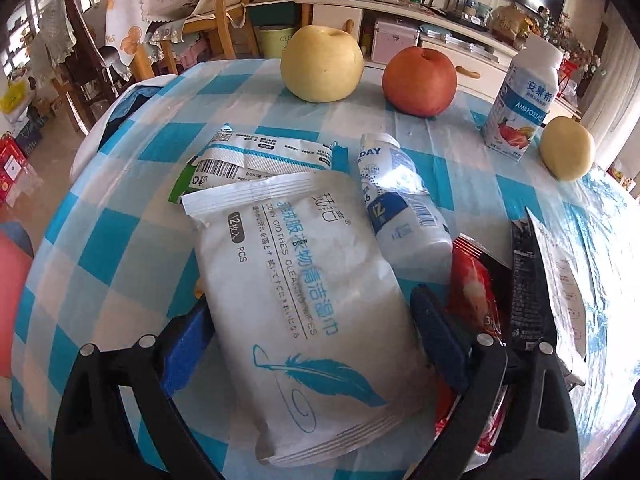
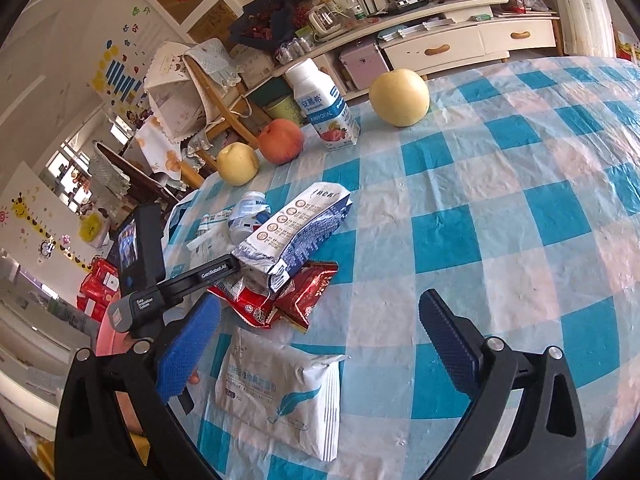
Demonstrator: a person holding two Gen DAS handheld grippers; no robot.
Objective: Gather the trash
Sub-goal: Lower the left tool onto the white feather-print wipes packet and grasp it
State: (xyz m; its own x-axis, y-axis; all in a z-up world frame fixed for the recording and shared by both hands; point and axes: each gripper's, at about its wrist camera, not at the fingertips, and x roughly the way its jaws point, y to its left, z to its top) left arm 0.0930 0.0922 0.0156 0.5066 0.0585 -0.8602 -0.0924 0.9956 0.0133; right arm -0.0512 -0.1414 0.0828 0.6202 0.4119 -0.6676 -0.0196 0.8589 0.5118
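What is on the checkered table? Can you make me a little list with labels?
table cover: blue and white checkered cloth
trash: white wipes packet, red wrappers, crumpled white bottle, blue and white bag
fruit: two yellow pears, a red apple
drink: upright yogurt bottle
left gripper: open, around the wipes packet
right gripper: open, holding nothing

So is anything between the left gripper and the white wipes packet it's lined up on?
Nothing visible. The left gripper is open with the wipes packet already between its fingers; the red wrapper lies just outside the right-hand finger.
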